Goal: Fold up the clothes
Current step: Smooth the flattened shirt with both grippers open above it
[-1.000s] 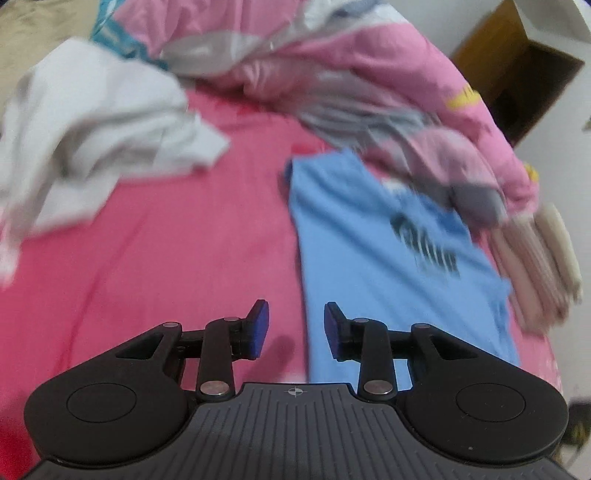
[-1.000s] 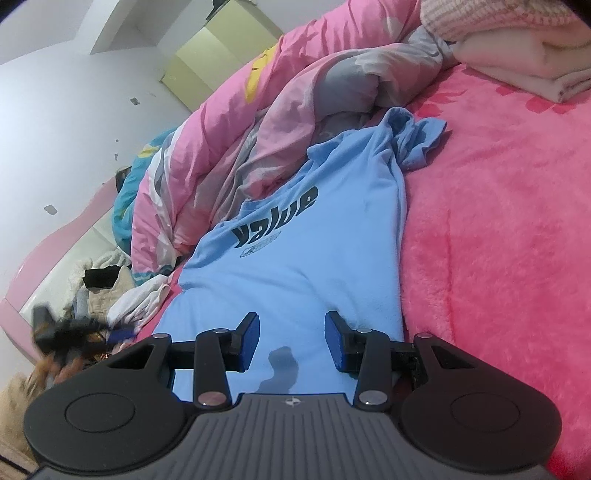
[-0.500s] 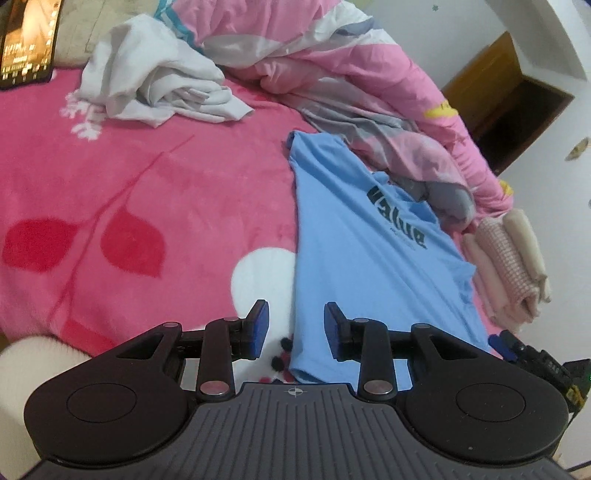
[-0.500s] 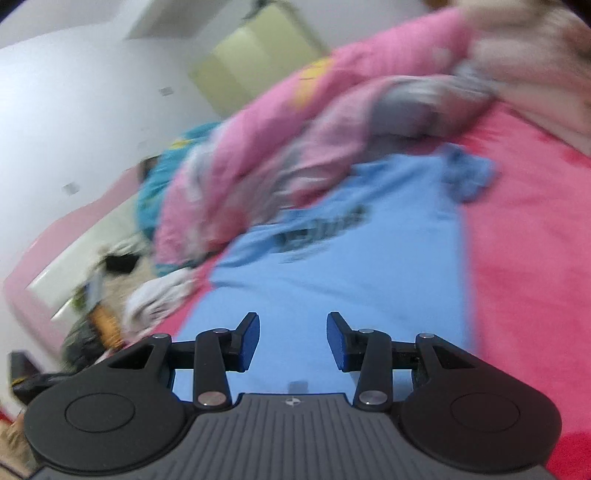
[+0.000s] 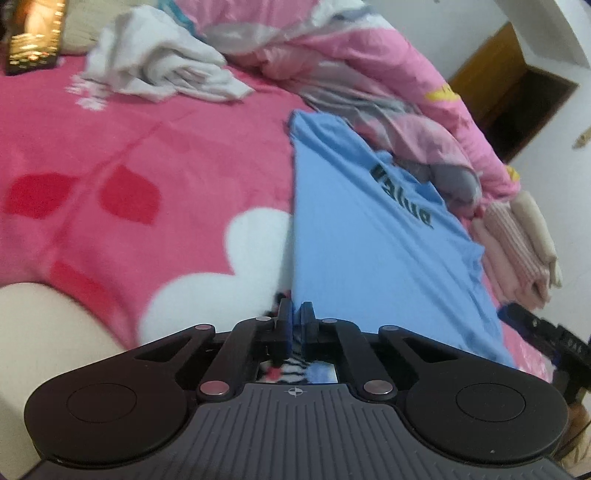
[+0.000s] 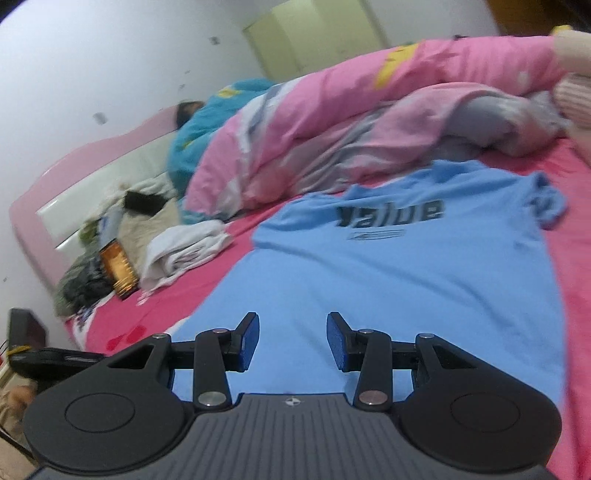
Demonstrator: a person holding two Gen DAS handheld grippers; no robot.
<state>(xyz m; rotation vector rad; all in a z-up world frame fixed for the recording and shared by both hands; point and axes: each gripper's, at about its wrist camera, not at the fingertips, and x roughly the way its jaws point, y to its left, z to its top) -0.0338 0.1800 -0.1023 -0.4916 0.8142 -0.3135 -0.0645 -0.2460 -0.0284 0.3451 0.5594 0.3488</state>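
A light blue T-shirt with dark lettering lies flat on the pink bed blanket. My left gripper sits at the shirt's near left corner. Its jaws are shut, and the shirt's left edge runs straight in between the pads. In the right wrist view the same T-shirt spreads out ahead with its print facing up. My right gripper hovers over the shirt's lower part, open, with nothing between its fingers.
A crumpled white garment lies at the far left of the bed. A bunched pink and grey quilt borders the shirt's far side. A stack of folded pink and cream clothes sits at the right. A glowing phone lies beyond.
My left gripper's jaws have shut at the shirt's near corner after moving up to it. The right gripper has risen and rolled, so the shirt now looks more level.
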